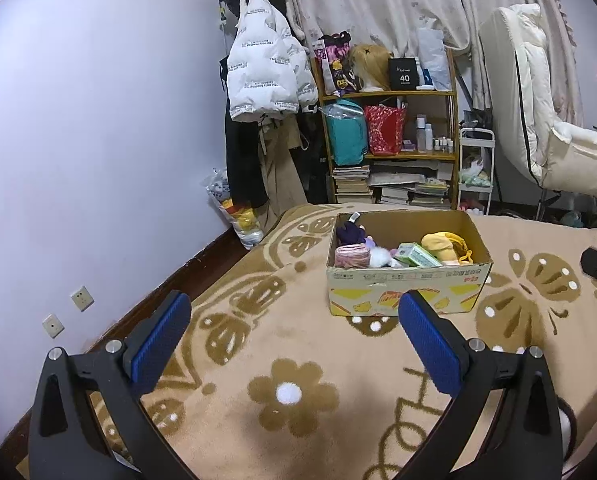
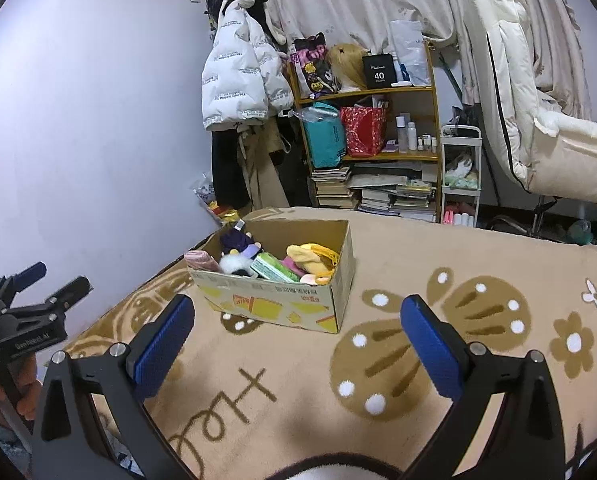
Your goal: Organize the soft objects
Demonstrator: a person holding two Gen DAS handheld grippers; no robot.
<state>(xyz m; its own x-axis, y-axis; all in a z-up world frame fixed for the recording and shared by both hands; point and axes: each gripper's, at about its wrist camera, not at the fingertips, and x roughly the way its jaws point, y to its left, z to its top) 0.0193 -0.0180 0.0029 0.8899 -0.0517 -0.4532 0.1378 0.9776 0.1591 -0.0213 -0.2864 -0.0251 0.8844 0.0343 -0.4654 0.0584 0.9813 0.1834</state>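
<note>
A cardboard box (image 1: 408, 280) packed with soft toys (image 1: 442, 246) and a rolled pink cloth (image 1: 351, 257) sits on a tan flowered blanket (image 1: 298, 360) covering a bed. Both hand-held tools hover short of it: the left gripper (image 1: 294, 344) and right gripper (image 2: 298, 344) each show blue pads spread wide with nothing between them. No loose items appear on the blanket, so the sorting looks largely done or about to restart from the box. A clean pick would mean descending over one toy and pinching its bulk, not a dangling cord.
</note>
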